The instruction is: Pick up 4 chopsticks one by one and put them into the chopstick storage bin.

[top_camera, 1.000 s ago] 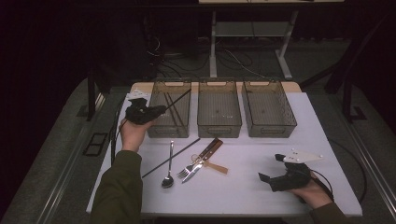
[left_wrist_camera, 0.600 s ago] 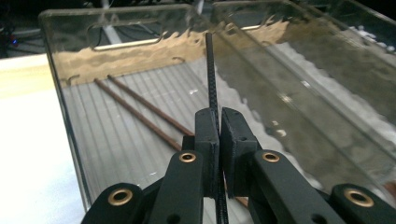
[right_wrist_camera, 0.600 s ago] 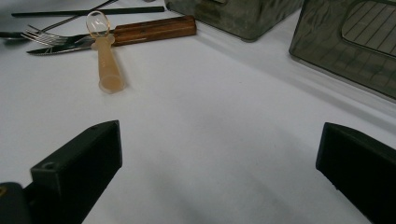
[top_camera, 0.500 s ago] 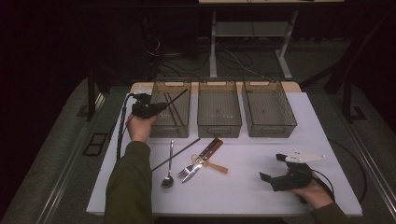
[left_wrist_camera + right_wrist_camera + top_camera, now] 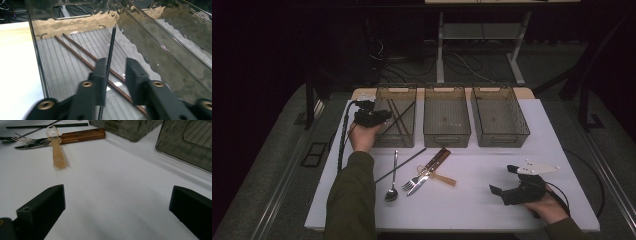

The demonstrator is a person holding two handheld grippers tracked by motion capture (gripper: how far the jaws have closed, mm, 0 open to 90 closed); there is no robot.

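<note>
The black chopstick lies between the jaws of the left tool, inside the left-hand bin of three clear bins at the far edge of the tabletop. Its long axis runs straight away from the tool, along the bin's length toward the far handle cutout, so it lines up with the jaws rather than crossing them. The left tool's jaws have just been opening: the stick rests against the inner face of one jaw, with a clear gap to the other, so it is let go rather than pinched. Two brown chopsticks already lie slantwise on the bin floor beneath it. The coming move is probably a straight pull back along that same axis. The right tool rests near the tabletop's front edge, jaws wide apart and empty, well apart from the bin; the remaining cutlery, including a second black chopstick, lies nearer the left hand.
</note>
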